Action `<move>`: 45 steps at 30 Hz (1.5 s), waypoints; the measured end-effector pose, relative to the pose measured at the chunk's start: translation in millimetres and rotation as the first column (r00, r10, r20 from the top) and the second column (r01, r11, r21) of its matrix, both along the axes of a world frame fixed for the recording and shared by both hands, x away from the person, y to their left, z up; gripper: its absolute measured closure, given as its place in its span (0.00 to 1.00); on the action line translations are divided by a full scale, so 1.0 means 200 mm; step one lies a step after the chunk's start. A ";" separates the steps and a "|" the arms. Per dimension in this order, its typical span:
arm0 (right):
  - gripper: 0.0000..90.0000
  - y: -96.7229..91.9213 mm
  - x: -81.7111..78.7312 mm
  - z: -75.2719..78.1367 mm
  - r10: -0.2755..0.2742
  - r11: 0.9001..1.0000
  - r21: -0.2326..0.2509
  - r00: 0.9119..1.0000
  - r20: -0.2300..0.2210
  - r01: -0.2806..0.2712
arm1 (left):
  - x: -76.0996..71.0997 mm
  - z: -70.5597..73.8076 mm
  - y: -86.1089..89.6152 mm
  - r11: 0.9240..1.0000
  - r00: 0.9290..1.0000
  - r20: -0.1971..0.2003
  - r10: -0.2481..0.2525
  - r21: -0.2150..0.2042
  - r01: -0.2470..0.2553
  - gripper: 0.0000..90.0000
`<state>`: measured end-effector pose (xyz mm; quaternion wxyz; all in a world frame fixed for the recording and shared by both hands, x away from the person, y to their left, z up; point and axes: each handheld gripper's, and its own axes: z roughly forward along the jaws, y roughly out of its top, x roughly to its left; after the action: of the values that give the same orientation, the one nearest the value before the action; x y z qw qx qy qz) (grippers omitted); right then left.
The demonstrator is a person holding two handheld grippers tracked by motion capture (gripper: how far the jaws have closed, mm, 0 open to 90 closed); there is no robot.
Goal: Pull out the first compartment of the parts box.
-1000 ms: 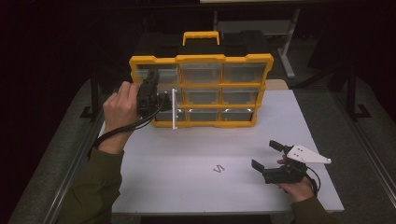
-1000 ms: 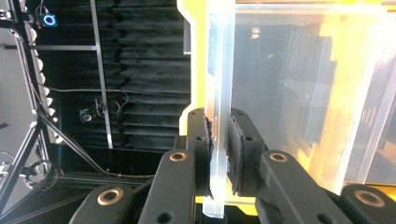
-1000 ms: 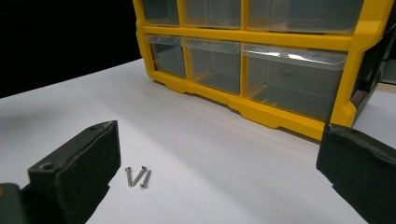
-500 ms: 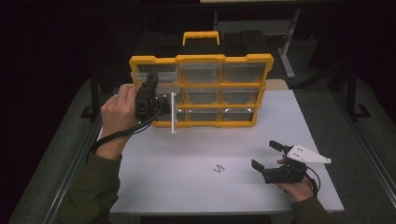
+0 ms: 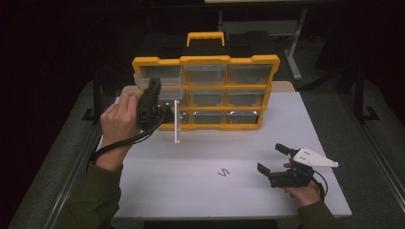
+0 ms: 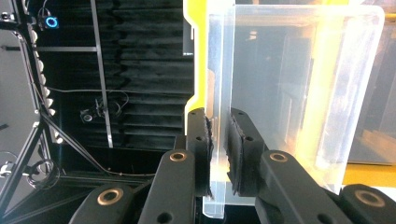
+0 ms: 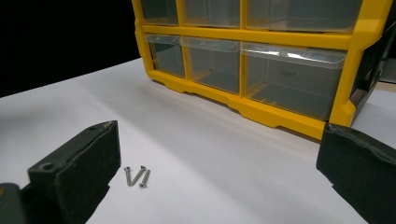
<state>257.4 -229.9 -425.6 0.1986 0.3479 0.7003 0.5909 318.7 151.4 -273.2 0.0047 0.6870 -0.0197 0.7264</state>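
A yellow organizer point(image 5: 205, 60) with clear plastic drawers stands at the back of the white table point(image 5: 200, 191). My left gripper point(image 5: 153, 88) is shut on the front lip of the top-left clear drawer point(image 5: 160, 76), which sticks out from the case. In the left gripper view the pads point(image 6: 240, 144) pinch the drawer's point(image 6: 289, 93) thin front wall, with my left gripper point(image 6: 219, 140) upright on it. My right gripper point(image 5: 271, 158) rests on the table at the near right, open with nothing in it. Three small screws point(image 5: 223, 172) lie just left of it, and my right gripper point(image 7: 219, 158) frames the screws point(image 7: 137, 176).
The other drawers point(image 7: 289, 79) sit flush in the yellow frame. A black carrying case with a yellow handle point(image 5: 205, 37) stands behind the organizer. Dark floor and metal stand legs surround the table.
My left gripper has drawn a little toward the near side with the drawer lip in its jaws. The right gripper has not moved.
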 end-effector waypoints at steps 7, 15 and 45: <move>0.00 0.00 0.00 0.00 0.000 1.000 0.001 1.000 -0.001 0.000 | -0.04 0.00 0.00 1.000 1.000 0.005 -0.001 0.002 0.001 0.89; 0.00 0.00 0.00 0.00 -0.003 1.000 -0.001 1.000 -0.002 0.003 | -0.07 0.00 0.00 1.000 1.000 0.008 -0.009 -0.004 0.009 0.89; 0.00 0.00 0.00 0.00 -0.004 1.000 0.000 1.000 0.000 0.004 | -0.15 -0.01 0.01 1.000 1.000 0.017 -0.017 -0.004 0.017 0.89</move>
<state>257.4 -229.8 -425.7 0.1997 0.3492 0.6996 0.5906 288.2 153.9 -275.8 0.0120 0.6806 -0.0242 0.7321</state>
